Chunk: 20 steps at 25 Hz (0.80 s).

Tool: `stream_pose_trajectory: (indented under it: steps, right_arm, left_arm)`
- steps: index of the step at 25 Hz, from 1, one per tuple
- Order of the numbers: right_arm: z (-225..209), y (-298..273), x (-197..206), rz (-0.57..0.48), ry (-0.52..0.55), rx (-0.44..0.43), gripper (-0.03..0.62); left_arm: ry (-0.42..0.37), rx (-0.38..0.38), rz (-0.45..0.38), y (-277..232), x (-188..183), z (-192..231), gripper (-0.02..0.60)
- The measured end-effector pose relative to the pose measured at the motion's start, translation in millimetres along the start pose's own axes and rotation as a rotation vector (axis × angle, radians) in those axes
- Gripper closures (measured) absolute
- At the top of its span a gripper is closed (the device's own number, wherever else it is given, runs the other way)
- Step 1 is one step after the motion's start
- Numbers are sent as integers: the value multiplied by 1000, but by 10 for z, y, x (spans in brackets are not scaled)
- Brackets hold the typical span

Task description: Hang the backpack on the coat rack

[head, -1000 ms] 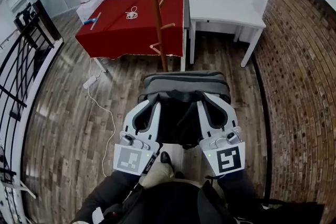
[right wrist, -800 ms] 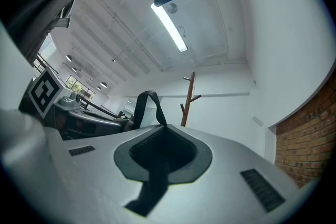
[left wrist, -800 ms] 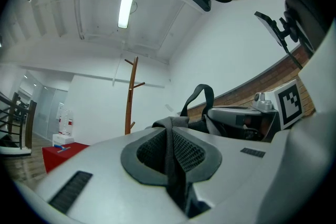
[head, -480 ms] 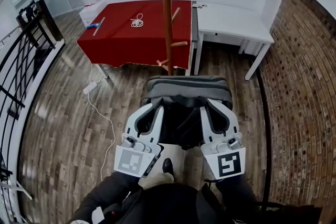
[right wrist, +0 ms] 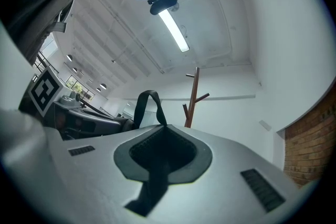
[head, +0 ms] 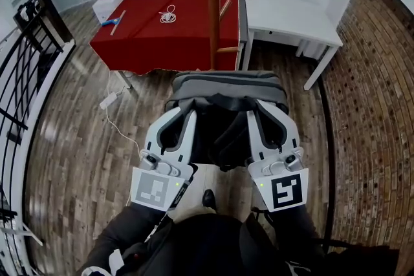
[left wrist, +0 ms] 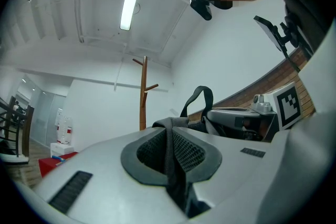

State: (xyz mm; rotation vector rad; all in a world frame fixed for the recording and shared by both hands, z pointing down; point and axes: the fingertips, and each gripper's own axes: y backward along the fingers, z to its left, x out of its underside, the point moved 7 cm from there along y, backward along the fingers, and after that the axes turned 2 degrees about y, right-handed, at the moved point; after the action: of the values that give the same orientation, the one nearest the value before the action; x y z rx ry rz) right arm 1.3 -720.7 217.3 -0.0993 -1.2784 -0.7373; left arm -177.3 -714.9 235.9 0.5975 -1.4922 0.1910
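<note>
Wood-plank floor (head: pixel 77 152) beneath us, we hold the grey-and-black fabric backpack (head: pixel 228 88) close before the brown wooden coat rack (head: pixel 213 16), left gripper (head: pixel 186 116) and right gripper (head: pixel 257 116) jaws each clenched on a black webbing strap (left wrist: pixel 169 165)

Both arms reach forward from the body in dark sleeves, the left sleeve (head: pixel 132 233) and right sleeve (head: pixel 292 229) roughly parallel. The left gripper (head: pixel 184 116) and right gripper (head: pixel 262 114) are held side by side with a gap between them. They point away from the person and tip slightly upward, marker cubes facing the head. The left jaws pinch a backpack strap (left wrist: pixel 170 165); the right jaws clamp the other strap (right wrist: pixel 156 176).
</note>
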Motion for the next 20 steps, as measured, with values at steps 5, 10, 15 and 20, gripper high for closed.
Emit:
stream_pose_trajectory:
  steps: [5, 10, 15, 20]
  right_arm:
    - [5, -254, -38, -17, 31, 11, 576]
    - [-51, -397, -81, -42, 43, 12, 576]
    - [-70, -434, -60, -60, 50, -4, 576]
    - [-320, -950, -196, -79, 63, -24, 576]
  left_arm:
    - [-13, 16, -36, -121, -80, 225, 540]
    - [-27, 18, -65, -231, -136, 312, 540]
    - [-48, 15, -100, -255, -127, 338, 541]
    - [-75, 5, -138, -648, -359, 626, 540]
